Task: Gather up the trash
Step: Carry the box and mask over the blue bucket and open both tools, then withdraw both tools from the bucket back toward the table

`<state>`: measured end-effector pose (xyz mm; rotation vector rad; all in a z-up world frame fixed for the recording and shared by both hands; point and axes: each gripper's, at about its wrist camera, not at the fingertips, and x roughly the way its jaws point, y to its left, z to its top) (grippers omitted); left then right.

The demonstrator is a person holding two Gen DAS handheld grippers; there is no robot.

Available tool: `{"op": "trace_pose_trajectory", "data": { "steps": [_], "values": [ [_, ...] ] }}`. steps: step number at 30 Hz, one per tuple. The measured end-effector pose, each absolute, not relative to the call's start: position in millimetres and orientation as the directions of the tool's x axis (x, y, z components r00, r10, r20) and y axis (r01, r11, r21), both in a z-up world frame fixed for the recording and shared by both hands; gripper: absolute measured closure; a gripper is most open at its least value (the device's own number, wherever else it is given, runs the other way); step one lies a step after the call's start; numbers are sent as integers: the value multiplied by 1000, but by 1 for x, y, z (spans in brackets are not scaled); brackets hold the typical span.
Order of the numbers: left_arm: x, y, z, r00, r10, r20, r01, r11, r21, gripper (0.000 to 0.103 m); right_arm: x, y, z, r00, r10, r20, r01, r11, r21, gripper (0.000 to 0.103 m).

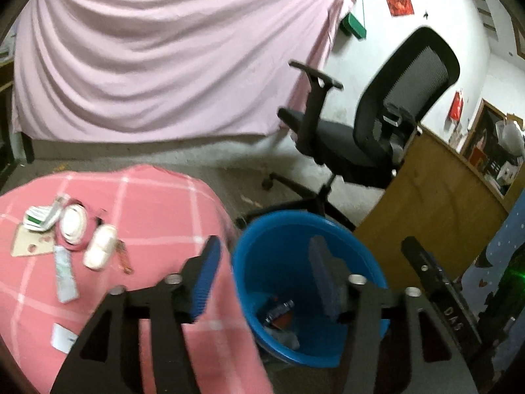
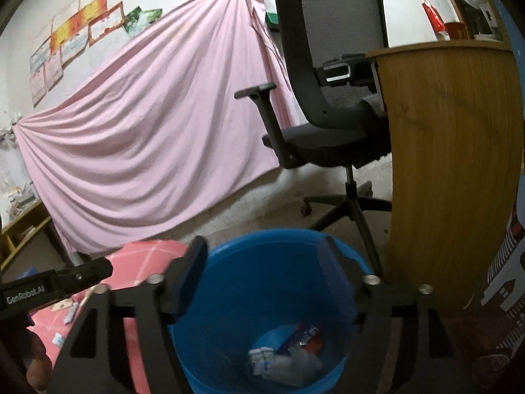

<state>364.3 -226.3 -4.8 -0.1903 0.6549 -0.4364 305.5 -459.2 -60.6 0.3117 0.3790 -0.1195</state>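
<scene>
Trash (image 1: 70,229) remains on the pink-clothed counter (image 1: 157,203) beside the blue bin (image 1: 262,246). Left gripper (image 1: 265,279) and right gripper (image 2: 262,282) both gape empty over it; a careless reach back could nudge wrappers onto the floor.

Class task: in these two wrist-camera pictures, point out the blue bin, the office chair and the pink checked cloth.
blue bin (image 2: 229,298), right wrist view, on its inner wall.
office chair (image 1: 341,144), left wrist view, on the seat cushion.
pink checked cloth (image 1: 154,203), left wrist view, on a bare patch.

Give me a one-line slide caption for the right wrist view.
Open right gripper poised over the round blue plastic bin holding crumpled wrappers.
</scene>
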Motion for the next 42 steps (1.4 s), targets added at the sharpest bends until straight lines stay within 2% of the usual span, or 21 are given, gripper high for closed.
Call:
{"op": "trace_pose_trajectory", "data": {
  "steps": [2, 4, 7, 9, 25, 34, 42],
  "values": [
    [361, -216, -1, 733, -435, -523, 319, 899, -299, 38, 305, -455, -54, 932, -51, -359, 159, 947, 278, 25],
    [357, -203, 4, 762, -414, -497, 306, 908, -287, 19, 304, -451, -48, 941, -47, -335, 145, 950, 275, 21],
    [345, -180, 12, 828, -364, -427, 273, 926, -262, 4, 302, -440, -38, 956, -33, -290, 116, 955, 272, 11],
    [337, -165, 15, 858, -331, -392, 248, 936, -249, 2, 301, -432, -31, 966, -22, -257, 93, 958, 271, 0],
    [300, -60, 16, 956, -113, -271, 70, 984, -163, 2, 295, -349, -1, 986, 143, -89, -127, 978, 166, 0],
    [278, -25, 9, 969, -56, -243, 29, 993, -115, 2, 292, -307, 6, 976, 205, -80, -197, 976, 97, 0],
    [277, -3, -5, 964, -26, -266, 6, 997, -75, 2, 303, -277, -2, 955, 257, -151, -251, 966, 59, 0]
  ]
}}
